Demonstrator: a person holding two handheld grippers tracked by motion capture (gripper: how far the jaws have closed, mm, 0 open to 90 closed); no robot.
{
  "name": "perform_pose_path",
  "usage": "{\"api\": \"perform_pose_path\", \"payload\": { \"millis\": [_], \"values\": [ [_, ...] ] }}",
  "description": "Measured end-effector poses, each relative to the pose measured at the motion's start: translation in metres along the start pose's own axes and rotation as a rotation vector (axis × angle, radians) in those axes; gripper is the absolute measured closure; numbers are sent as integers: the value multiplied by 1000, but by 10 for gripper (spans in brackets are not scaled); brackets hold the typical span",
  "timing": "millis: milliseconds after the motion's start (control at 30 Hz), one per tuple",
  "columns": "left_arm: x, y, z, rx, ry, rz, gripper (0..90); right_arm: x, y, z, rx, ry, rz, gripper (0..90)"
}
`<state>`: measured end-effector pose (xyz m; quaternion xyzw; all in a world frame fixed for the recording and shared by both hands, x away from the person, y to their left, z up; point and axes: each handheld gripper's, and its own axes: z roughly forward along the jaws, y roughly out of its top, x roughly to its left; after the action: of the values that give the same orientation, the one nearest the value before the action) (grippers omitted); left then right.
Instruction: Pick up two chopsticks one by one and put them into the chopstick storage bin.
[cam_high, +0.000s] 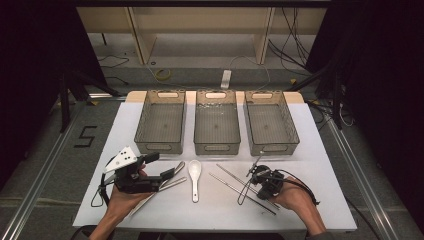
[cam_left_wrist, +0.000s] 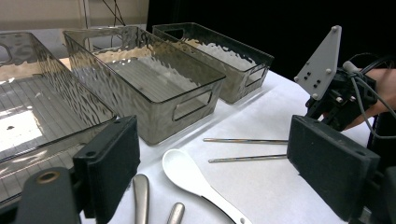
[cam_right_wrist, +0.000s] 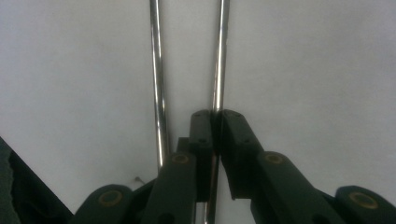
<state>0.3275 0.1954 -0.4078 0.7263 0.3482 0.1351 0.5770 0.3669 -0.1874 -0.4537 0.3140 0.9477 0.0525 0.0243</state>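
White table (cam_high: 320, 150) w/ three grey ribbed bins along the far edge: left bin (cam_high: 161, 121), mid bin (cam_high: 216, 122), right bin (cam_high: 271, 122), side by side, handle slots facing the person. Near edge, person's forearms come in from below. Left gripper (cam_high: 167, 174) sits low at front left, grey plate on top, jaws spread wide w/ nothing between the pads; in left gripper view two metal spoon handles (cam_left_wrist: 141, 198) lie just under the gap, and a white spoon (cam_high: 194, 177) lies on the table just right of them, bowl toward the bins. Right gripper (cam_high: 256, 174) at front right, pointed down at the table. Two chopsticks (cam_high: 240, 185) lie roughly parallel, slanting from centre toward front right, between white spoon and right hand. In right gripper view the jaws are pressed together, pinching one chopstick (cam_right_wrist: 219, 60) that runs up out of the pads; the other chopstick (cam_right_wrist: 159, 84) lies free just beside it on the table, apart from the jaws.
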Motion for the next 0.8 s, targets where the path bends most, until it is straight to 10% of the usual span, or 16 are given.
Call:
{"api": "perform_pose_path", "payload": {
  "millis": [800],
  "values": [
    [0,1,2,14,-8,-1,169,-10,-8,-24,-92,14,-11,860]
  ]
}}
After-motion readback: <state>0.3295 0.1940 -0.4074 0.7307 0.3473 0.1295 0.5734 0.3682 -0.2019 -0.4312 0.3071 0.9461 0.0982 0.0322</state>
